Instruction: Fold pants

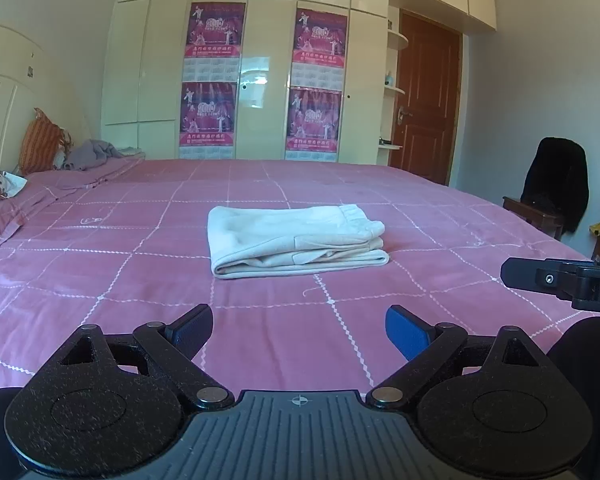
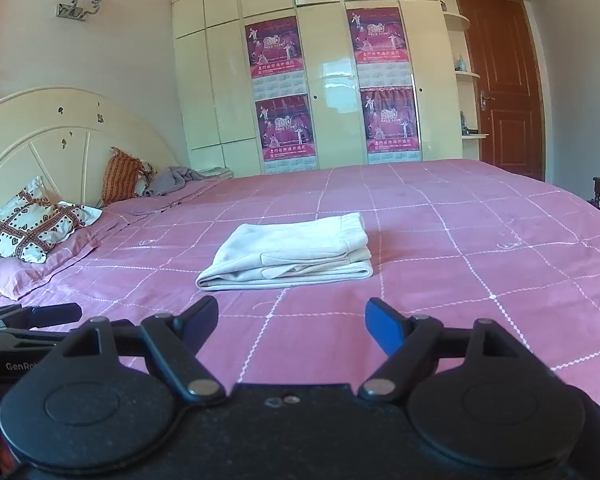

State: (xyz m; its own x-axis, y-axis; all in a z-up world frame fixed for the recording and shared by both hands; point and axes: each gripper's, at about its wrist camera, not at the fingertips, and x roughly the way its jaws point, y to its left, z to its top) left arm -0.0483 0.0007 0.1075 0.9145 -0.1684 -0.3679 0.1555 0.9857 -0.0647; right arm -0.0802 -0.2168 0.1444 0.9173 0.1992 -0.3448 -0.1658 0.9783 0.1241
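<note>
Cream pants [image 1: 296, 240] lie folded into a compact rectangle on the pink checked bedspread [image 1: 140, 312], in the middle of the bed. They also show in the right wrist view [image 2: 292, 254]. My left gripper [image 1: 299, 330] is open and empty, held back from the pants over the near part of the bed. My right gripper [image 2: 292, 322] is open and empty too, also short of the pants. The right gripper's arm shows at the right edge of the left wrist view [image 1: 564, 280]. The left gripper's arm shows at the left edge of the right wrist view [image 2: 28, 320].
Pillows [image 2: 36, 228] and a grey garment [image 2: 176, 178] lie at the headboard [image 2: 60, 128] end on the left. A wardrobe with posters [image 1: 260, 60] stands behind the bed. A brown door [image 1: 424, 96] and a chair with a black garment [image 1: 556, 188] are at the right.
</note>
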